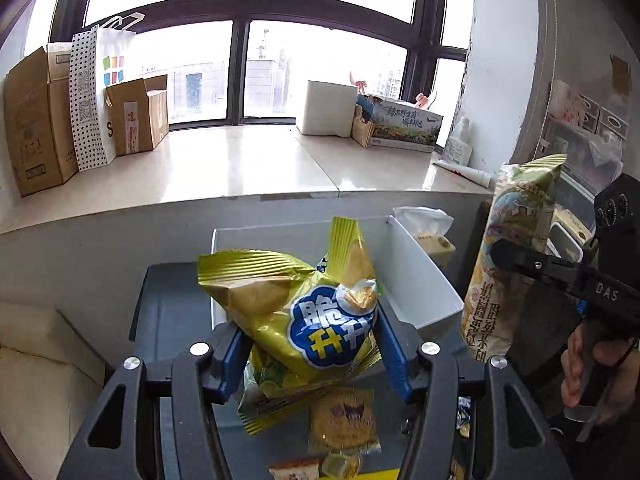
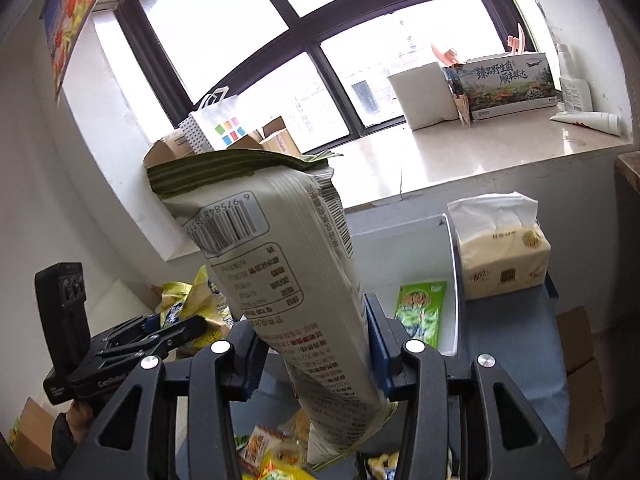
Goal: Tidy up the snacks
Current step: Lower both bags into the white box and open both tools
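my left gripper (image 1: 308, 344) clamps yellow chip bag (image 1: 296, 312) | right gripper (image 2: 316, 352) clamps upright cracker pack (image 2: 288, 280) | white bin (image 2: 404, 256) just ahead, nearer right

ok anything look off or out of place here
Nothing is spilled or torn. The only non-snack is a tissue pack standing just outside the white bin, which so far shows only one green packet. Both grippers hold bags aloft: yellow chip bag and tall pale bag.
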A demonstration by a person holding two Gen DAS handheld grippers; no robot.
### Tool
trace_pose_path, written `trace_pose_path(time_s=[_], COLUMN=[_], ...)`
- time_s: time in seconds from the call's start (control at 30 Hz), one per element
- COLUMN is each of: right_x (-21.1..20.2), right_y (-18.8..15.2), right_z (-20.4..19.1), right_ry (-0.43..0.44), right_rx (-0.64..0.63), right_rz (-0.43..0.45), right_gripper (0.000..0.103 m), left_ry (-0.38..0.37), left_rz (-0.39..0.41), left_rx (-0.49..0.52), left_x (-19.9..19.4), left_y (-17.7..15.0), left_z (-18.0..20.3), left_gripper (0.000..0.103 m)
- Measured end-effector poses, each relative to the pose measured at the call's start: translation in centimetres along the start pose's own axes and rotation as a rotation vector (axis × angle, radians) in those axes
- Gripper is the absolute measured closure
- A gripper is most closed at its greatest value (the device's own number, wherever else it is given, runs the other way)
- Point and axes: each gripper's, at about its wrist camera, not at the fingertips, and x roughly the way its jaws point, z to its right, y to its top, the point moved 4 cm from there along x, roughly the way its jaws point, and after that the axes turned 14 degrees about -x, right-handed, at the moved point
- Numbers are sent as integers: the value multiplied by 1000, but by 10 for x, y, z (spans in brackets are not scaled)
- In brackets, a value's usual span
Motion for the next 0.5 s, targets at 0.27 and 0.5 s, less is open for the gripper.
trace_pose_path(time_s=[0.27, 0.5], right_x=[83, 91], right_y=[33, 19], right_z=[50, 73], right_ry=[-133, -176], right_rx=[19, 50], right_rz=[-138, -164], right_gripper=[47, 0], left_ry=[36, 55], left_rz=[-105, -146], left_rx=[-60, -78], left_x=[88, 114], left_y=[23, 9], left_z=[-7, -12], left_gripper=[30, 0])
